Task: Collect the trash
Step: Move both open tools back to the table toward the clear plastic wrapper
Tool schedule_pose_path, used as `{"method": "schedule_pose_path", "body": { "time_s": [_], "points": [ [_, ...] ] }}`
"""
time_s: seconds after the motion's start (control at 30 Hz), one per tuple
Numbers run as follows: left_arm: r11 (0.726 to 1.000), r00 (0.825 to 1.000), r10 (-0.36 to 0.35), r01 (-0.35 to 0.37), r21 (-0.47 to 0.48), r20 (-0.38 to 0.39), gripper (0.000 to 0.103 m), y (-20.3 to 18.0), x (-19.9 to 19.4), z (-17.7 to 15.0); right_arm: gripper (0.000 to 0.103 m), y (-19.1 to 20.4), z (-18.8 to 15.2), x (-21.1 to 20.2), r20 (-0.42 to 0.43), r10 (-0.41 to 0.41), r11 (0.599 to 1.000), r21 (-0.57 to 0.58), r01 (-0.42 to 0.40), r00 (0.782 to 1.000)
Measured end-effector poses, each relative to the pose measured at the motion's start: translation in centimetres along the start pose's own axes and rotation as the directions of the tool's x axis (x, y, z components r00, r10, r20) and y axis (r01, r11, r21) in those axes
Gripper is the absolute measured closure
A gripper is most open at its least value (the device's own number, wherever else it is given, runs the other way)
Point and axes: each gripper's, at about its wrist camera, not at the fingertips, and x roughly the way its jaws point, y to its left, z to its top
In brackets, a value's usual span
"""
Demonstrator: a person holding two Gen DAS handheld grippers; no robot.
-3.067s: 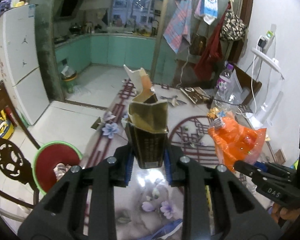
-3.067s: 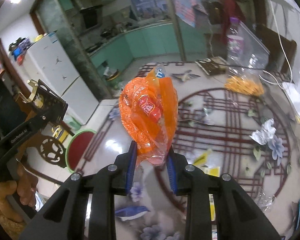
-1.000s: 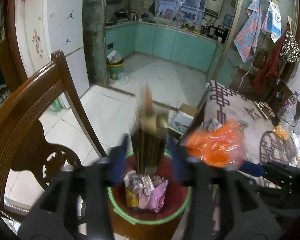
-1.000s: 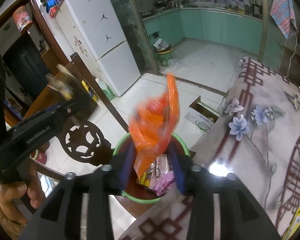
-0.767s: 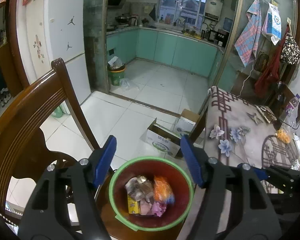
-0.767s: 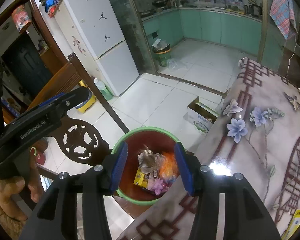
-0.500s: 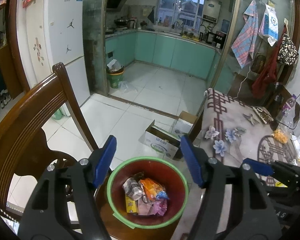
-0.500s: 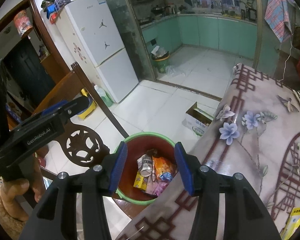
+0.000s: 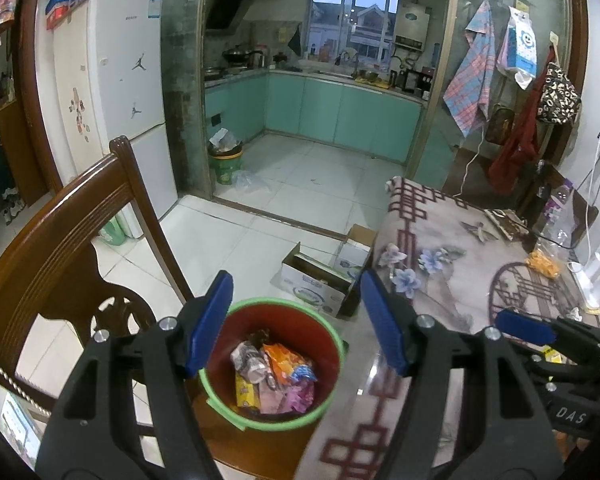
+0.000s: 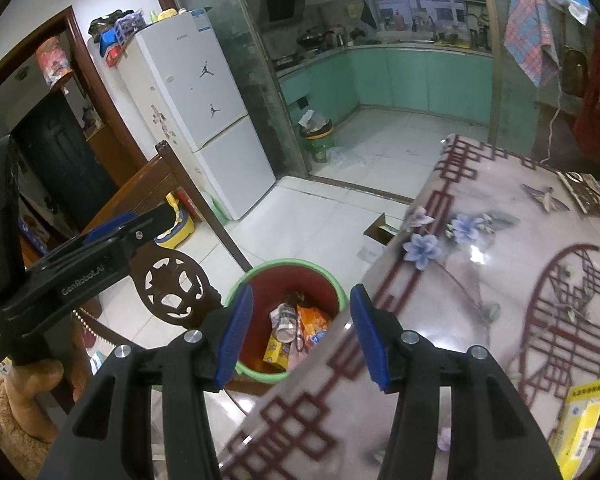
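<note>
A red bin with a green rim (image 9: 332,332) stands on a wooden chair seat beside the table; it also shows in the right wrist view (image 10: 332,280). Inside lie an orange wrapper (image 9: 284,364), a crumpled silvery pack (image 9: 246,360), a yellow pack (image 9: 245,394) and a pink wrapper (image 9: 296,396). My left gripper (image 9: 296,324) is open and empty above the bin. My right gripper (image 10: 302,330) is open and empty, above the bin and the table edge. A yellow packet (image 10: 580,416) lies on the table at lower right.
A carved wooden chair back (image 9: 60,236) rises left of the bin. The patterned table (image 9: 452,264) extends right, with a bottle (image 9: 556,208) and orange snack bag (image 9: 544,262) at its far side. A cardboard box (image 9: 320,280) sits on the tiled floor. A fridge (image 9: 116,100) stands at the left.
Both grippers opened over the bin: the dark gold carton and the orange bag dropped in. Since then both have lifted slightly and stay open.
</note>
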Motion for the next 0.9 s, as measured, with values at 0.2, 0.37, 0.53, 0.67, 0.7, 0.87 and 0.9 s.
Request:
{"method": "schedule_pose_path", "body": {
  "time_s": [0.2,0.37,0.53,0.67,0.7,0.87,0.9],
  "points": [
    [1.000,1.000,-0.025,0.025,0.017,0.002,0.039,-4.2,-1.7,-1.4,0.044,-2.6,-1.9,-3.6,0.018,-0.023,1.000,0.010,0.023,1.000],
    [0.998,0.998,-0.055,0.055,0.028,-0.005,0.039,-8.0,-2.5,-2.5,0.045,-5.5,-3.9,-6.1,0.015,-0.044,0.999,0.028,0.044,0.999],
    [0.992,0.993,-0.115,0.116,0.048,-0.026,0.037,-12.7,-2.7,-3.8,0.045,-10.3,-6.4,-9.0,0.010,-0.110,0.991,0.076,0.109,0.994],
    [0.975,0.980,-0.191,0.197,0.099,-0.064,0.035,-18.1,-2.8,-5.4,0.045,-16.4,-9.8,-12.3,-0.016,-0.236,0.958,0.163,0.236,0.972],
    [0.971,0.975,-0.208,0.215,0.104,-0.077,0.034,-19.1,-2.8,-5.9,0.044,-18.1,-10.9,-13.2,-0.028,-0.272,0.943,0.191,0.272,0.962],
    [0.942,0.938,-0.307,0.323,0.087,-0.164,0.032,-23.8,-1.7,-8.6,0.042,-27.5,-17.3,-17.6,-0.154,-0.436,0.806,0.371,0.461,0.887],
    [0.937,0.929,-0.318,0.339,0.087,-0.190,0.032,-25.0,-1.2,-9.3,0.038,-28.8,-18.5,-18.2,-0.180,-0.455,0.779,0.394,0.488,0.872]
  ]
}}
